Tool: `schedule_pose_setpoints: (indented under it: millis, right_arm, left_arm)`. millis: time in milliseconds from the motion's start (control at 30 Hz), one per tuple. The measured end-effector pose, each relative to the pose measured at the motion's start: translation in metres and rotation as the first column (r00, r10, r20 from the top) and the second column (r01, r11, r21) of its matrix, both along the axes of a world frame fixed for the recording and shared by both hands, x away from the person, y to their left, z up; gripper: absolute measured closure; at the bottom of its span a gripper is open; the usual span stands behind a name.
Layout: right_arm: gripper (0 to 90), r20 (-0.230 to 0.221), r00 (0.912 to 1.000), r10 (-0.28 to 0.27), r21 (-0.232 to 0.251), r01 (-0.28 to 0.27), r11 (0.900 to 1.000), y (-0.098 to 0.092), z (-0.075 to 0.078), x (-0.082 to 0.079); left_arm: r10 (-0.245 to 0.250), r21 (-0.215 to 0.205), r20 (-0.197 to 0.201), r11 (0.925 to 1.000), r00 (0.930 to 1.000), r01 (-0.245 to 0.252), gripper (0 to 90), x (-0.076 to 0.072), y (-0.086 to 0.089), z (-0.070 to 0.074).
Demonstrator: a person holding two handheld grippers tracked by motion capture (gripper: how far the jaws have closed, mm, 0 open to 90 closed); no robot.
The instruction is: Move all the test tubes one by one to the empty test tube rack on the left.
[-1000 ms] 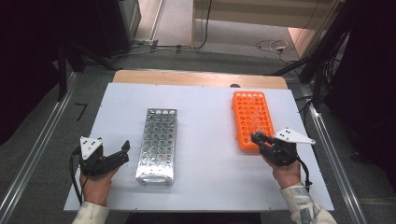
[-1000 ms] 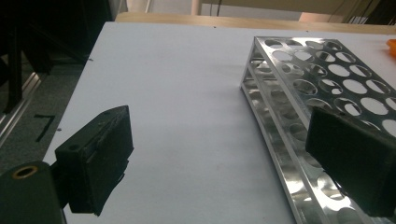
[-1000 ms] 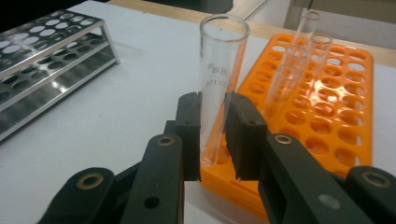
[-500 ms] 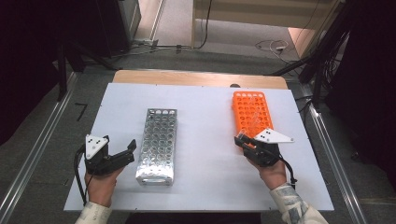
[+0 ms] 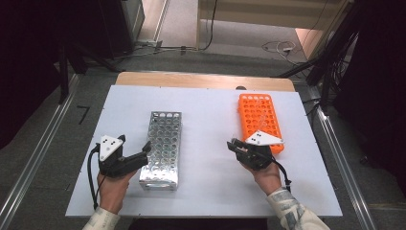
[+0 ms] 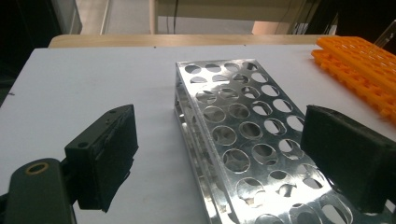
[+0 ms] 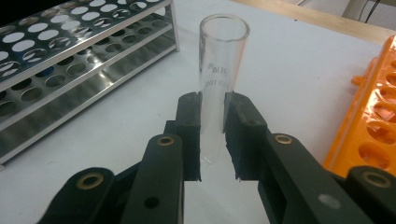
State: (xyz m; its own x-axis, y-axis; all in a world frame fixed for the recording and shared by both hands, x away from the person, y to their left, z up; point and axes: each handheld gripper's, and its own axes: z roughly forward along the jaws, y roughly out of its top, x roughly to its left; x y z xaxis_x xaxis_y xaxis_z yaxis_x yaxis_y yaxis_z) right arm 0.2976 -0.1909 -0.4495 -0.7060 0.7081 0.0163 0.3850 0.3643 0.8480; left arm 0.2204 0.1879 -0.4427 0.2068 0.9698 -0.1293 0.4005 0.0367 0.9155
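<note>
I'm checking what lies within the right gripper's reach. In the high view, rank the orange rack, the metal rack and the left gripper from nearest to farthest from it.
From the right gripper, which is shut on a glass tube:
1. Orange rack, right beside it, toward the table's far right.
2. Metal rack, across bare table, left of centre.
3. Left gripper, beyond that rack's near left side.

Faint mirrored print on glass tube (image 7: 219,70), unreadable
</note>
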Motion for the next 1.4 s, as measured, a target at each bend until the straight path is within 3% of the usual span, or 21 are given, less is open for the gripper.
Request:
schedule_pose_setpoints:
  millis: [267, 600, 700, 1167, 1333, 1400]
  right_arm:
    - [73.5, 0.005, 0.9995, 0.032, -0.004, -0.032, 0.999, 0.015, 0.000, 0.000]
    - [73.6, 0.006, 0.9970, 0.077, -0.021, -0.077, 0.997, 0.037, 0.000, 0.003]
    - [73.5, 0.004, 0.9949, 0.101, -0.026, -0.100, 0.995, 0.045, 0.000, 0.004]
    - [73.6, -0.005, 0.9886, 0.151, -0.036, -0.151, 0.988, 0.067, 0.000, 0.003]
    - [73.5, -0.009, 0.9874, 0.158, -0.039, -0.158, 0.987, 0.070, 0.000, 0.003]
    - [73.6, -0.009, 0.9865, 0.163, -0.038, -0.164, 0.986, 0.071, 0.000, 0.003]
  left_arm:
    - [-0.066, -0.006, 0.004, 0.9978, 0.9978, 0.066, 13.8, 0.006, -0.015, 0.004]
    - [-0.165, -0.012, 0.010, 0.9862, 0.9862, 0.165, 20.1, 0.018, -0.039, 0.008]
    - [-0.203, -0.032, 0.009, 0.9785, 0.9790, 0.204, 24.9, 0.022, -0.047, 0.009]
    - [-0.342, -0.010, 0.011, 0.9396, 0.9396, 0.342, 41.4, 0.035, -0.092, 0.012]
    - [-0.391, 0.000, -0.005, 0.9203, 0.9203, 0.391, 44.0, 0.039, -0.105, 0.011]
    - [-0.401, 0.000, -0.005, 0.9160, 0.9160, 0.401, 45.9, 0.040, -0.110, 0.011]
